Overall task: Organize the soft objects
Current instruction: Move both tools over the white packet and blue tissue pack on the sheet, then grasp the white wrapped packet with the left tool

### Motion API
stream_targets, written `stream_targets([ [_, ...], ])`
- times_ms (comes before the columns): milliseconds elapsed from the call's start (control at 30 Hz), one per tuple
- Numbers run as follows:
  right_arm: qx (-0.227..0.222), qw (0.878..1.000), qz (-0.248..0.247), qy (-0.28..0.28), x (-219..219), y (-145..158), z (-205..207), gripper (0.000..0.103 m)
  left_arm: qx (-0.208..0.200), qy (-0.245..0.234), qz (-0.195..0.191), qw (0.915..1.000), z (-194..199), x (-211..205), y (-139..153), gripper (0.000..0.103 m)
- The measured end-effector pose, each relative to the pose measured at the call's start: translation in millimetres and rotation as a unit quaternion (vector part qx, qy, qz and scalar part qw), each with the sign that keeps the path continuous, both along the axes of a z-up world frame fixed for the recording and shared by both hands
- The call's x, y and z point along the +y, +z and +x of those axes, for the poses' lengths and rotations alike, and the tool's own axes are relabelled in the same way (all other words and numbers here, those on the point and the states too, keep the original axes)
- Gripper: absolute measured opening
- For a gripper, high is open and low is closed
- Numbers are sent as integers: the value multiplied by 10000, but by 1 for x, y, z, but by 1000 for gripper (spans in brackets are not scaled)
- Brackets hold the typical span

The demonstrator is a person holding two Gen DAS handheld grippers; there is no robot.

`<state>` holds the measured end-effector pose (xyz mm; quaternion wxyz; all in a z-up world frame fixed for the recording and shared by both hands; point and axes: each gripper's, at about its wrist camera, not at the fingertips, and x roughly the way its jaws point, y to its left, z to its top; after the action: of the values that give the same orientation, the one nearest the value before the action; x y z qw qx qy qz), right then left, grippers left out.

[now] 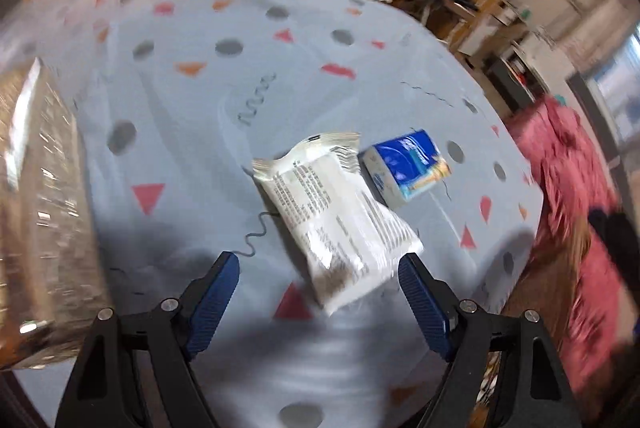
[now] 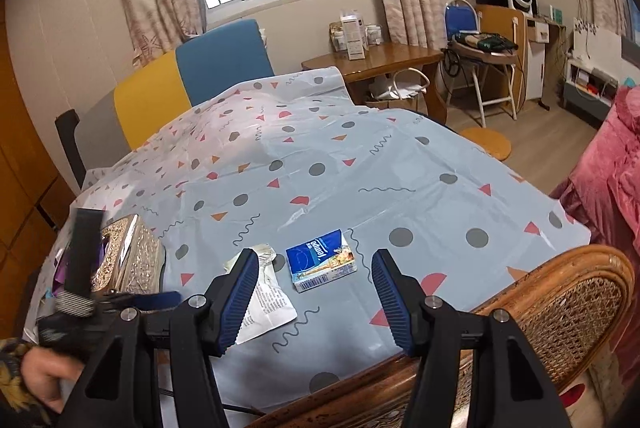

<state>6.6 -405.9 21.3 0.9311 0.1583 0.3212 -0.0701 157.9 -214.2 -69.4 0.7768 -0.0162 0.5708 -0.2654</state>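
A white soft wipes pack (image 1: 336,212) lies on the patterned tablecloth (image 1: 192,108), with a blue Tempo tissue pack (image 1: 406,166) beside it on its right. My left gripper (image 1: 319,262) is open, low over the table, its fingers either side of the white pack's near end. In the right wrist view the white pack (image 2: 266,294) lies left of the tissue pack (image 2: 321,262). My right gripper (image 2: 315,264) is open and empty, held above the table's near edge, in line with the tissue pack. The left gripper body (image 2: 80,268) shows at the left.
A gold patterned tissue box (image 2: 130,256) stands at the table's left edge, also in the left wrist view (image 1: 40,212). A wicker chair back (image 2: 560,300) is at the near right edge. A pink blanket (image 2: 612,180) lies to the right. Chairs stand behind the table.
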Motion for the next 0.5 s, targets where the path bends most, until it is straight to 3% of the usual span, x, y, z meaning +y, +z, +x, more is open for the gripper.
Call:
stream_targets([
  [133, 64, 9998, 180, -39, -10, -8, 1, 60, 350, 351, -214, 9985, 15, -10, -12, 88],
  [367, 145, 9992, 357, -71, -19, -19, 6, 60, 545, 696, -200, 9959, 32, -27, -26, 89],
  [467, 183, 9992, 341, -63, -18, -21, 7, 60, 221, 589, 43, 9980, 31, -38, -28, 85],
  [500, 205, 9992, 352, -58, -19, -21, 8, 60, 74, 478, 187, 9987, 28, -41, -28, 78],
])
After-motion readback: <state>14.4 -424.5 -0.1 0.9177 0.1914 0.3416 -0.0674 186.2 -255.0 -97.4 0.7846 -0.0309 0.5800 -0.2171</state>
